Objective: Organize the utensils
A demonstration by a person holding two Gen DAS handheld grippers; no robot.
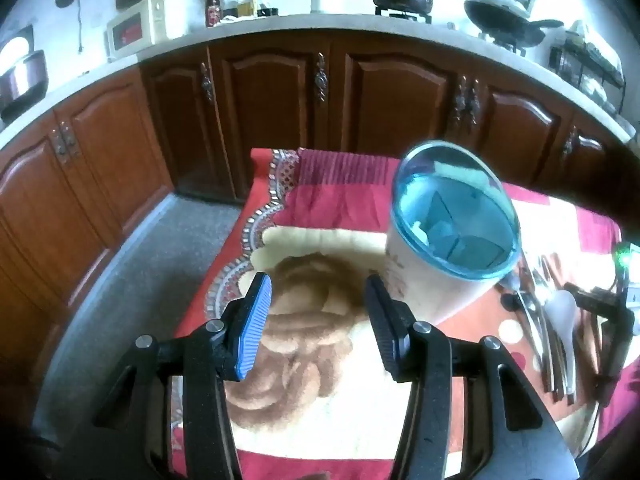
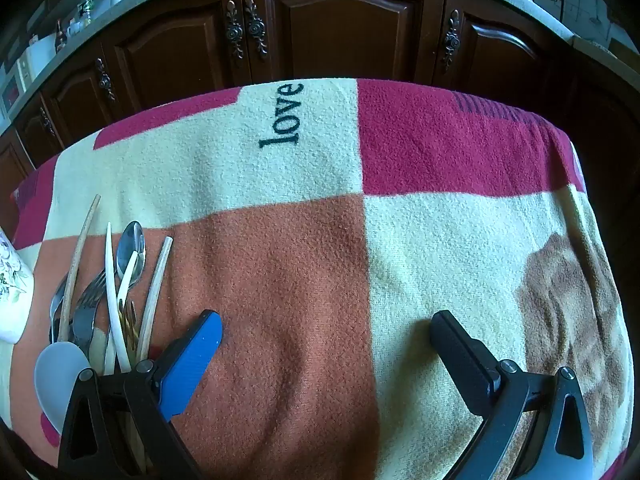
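- The left gripper (image 1: 318, 312) is held apart, nothing grasped, just left of the lidded holder (image 1: 452, 232).
- The right gripper (image 2: 326, 334) is spread wide, unladen.
- The utensils (image 2: 116, 292) are seen heaped right of the holder.

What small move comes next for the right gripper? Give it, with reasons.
Probably swing the right gripper left over the utensil pile and close on one piece, perhaps the steel spoon. Its jaws stand open and empty above bare blanket, the utensils lie loose, and the blue-rimmed holder stands upright beside them.
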